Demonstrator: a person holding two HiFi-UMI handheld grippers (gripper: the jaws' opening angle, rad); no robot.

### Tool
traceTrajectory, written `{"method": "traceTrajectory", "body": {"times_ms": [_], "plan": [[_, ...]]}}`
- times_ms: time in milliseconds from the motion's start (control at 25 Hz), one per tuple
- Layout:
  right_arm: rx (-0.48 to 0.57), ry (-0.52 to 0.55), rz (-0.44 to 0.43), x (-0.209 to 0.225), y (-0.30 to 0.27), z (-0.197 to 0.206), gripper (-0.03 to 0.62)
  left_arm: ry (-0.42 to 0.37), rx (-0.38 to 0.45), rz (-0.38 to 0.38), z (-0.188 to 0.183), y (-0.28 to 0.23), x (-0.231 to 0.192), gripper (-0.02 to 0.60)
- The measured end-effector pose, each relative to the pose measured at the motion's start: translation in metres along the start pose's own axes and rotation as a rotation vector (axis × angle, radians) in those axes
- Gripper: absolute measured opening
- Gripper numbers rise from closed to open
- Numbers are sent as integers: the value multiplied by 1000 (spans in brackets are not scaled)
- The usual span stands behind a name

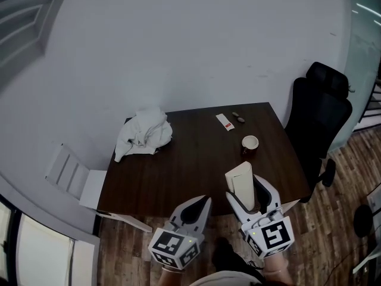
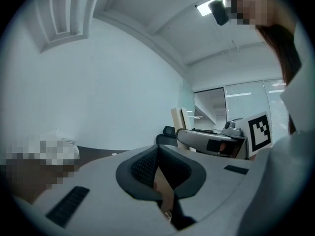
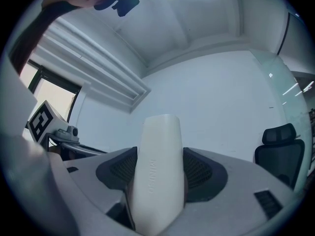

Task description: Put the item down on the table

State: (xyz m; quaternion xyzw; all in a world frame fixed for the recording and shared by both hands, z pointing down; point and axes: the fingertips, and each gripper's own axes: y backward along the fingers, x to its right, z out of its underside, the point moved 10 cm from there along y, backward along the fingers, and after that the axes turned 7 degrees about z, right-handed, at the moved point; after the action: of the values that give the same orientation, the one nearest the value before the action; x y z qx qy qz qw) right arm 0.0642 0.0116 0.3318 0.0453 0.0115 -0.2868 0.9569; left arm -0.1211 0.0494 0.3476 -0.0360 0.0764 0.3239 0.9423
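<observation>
My right gripper (image 1: 249, 190) is shut on a cream, flat rounded item (image 1: 242, 184), held upright over the near right edge of the dark wooden table (image 1: 196, 171). In the right gripper view the cream item (image 3: 158, 171) stands pinched between both jaw pads, its top pointing at the wall and ceiling. My left gripper (image 1: 194, 210) hovers at the table's near edge, jaws closed together with nothing between them. The left gripper view shows its own jaws (image 2: 158, 173) shut, with the right gripper (image 2: 216, 144) and the cream item (image 2: 180, 119) beyond them.
A crumpled white cloth (image 1: 143, 133) lies at the table's far left. A mug (image 1: 250, 142), a white strip with a red mark (image 1: 225, 122) and a small dark object (image 1: 238, 117) sit at the far right. A black office chair (image 1: 318, 124) stands right of the table, a white chair (image 1: 77, 177) left.
</observation>
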Motion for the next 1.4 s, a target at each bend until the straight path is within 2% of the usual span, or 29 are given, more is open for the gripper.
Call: {"method": "traceTrajectory", "body": {"times_ms": [360, 680, 840, 1000, 1240, 1400], "plan": [[-22, 1, -16, 46, -87, 13, 296, -3, -18, -9, -12, -73, -64, 18], [-43, 44, -48, 78, -148, 23, 296, 1, -25, -37, -17, -121, -110, 18], [-65, 90, -67, 85, -169, 29, 296, 7, -24, -49, -18, -135, -121, 18], [-40, 152, -87, 91, -189, 34, 296, 7, -28, -70, -22, -143, -133, 18], [-102, 182, -123, 94, -206, 46, 296, 5, -32, -83, -26, -149, -147, 18], [-123, 247, -140, 94, -220, 56, 296, -2, -37, -71, -28, -154, -160, 18]]}}
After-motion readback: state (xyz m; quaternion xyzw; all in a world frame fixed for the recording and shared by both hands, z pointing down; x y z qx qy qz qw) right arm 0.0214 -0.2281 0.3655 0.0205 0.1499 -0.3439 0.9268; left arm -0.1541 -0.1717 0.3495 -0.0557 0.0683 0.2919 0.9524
